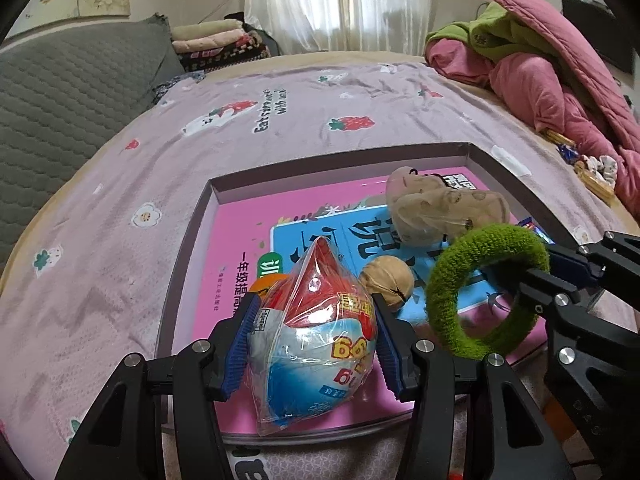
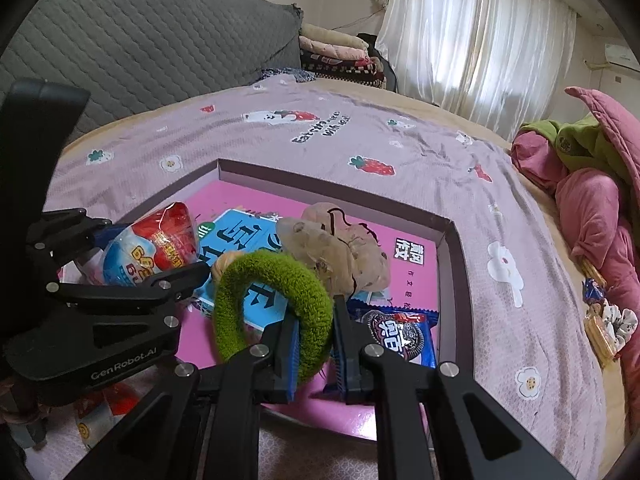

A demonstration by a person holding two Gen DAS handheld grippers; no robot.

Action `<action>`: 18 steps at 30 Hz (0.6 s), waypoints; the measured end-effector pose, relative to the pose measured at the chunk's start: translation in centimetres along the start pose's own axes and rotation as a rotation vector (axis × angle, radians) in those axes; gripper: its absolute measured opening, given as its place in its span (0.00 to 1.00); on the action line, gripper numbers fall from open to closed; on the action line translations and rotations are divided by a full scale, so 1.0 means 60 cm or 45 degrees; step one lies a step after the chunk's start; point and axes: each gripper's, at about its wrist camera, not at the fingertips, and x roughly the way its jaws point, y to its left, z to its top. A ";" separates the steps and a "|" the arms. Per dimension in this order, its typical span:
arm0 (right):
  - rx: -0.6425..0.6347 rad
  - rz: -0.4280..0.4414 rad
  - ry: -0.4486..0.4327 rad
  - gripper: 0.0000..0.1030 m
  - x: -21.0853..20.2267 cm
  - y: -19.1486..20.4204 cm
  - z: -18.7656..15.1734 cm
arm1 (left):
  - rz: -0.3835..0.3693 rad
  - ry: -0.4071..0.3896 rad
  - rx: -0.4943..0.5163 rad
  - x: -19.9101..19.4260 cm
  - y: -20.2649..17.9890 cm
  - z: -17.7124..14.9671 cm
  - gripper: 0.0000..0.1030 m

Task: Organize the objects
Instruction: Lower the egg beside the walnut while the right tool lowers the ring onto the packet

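Observation:
A shallow box (image 1: 188, 240) (image 2: 448, 248) with a pink book in it lies on the bed. My left gripper (image 1: 314, 320) (image 2: 132, 252) is shut on a wrapped red, white and blue toy egg (image 1: 320, 340) (image 2: 152, 248), held over the box's near left part. My right gripper (image 2: 316, 328) (image 1: 560, 276) is shut on a fuzzy green hair ring (image 2: 276, 276) (image 1: 484, 252), held over the box's near middle. In the box lie a beige scrunchie (image 1: 440, 204) (image 2: 340, 248), a walnut (image 1: 386, 280) and an Oreo packet (image 2: 400, 332).
The bed has a lilac strawberry-print blanket (image 1: 280, 120) (image 2: 360, 140). A grey padded headboard (image 1: 60, 92) is at the left. Pink and green bedding (image 1: 540, 60) is piled at the right, with snacks and a white scrunchie (image 2: 608, 320) beside it.

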 end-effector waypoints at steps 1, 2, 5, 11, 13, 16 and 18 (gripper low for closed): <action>-0.004 -0.007 0.002 0.14 0.000 0.000 0.000 | 0.004 -0.003 0.007 0.001 -0.001 0.000 0.54; -0.009 -0.015 0.003 0.14 0.001 0.000 -0.001 | 0.007 -0.004 0.008 0.001 -0.002 0.000 0.54; -0.006 -0.027 -0.003 0.14 0.000 -0.002 -0.001 | 0.000 -0.006 0.006 -0.001 -0.002 0.001 0.54; 0.013 -0.054 0.015 0.14 0.002 -0.011 0.000 | 0.030 -0.001 0.012 0.004 -0.001 0.001 0.55; 0.018 -0.057 0.021 0.15 0.003 -0.014 0.000 | 0.033 0.002 0.005 0.004 0.002 0.002 0.55; 0.028 -0.051 0.020 0.27 0.002 -0.017 0.000 | 0.063 0.014 -0.004 0.009 0.007 0.003 0.55; 0.035 -0.046 0.017 0.37 0.001 -0.017 0.000 | 0.081 0.024 -0.027 0.013 0.014 0.003 0.55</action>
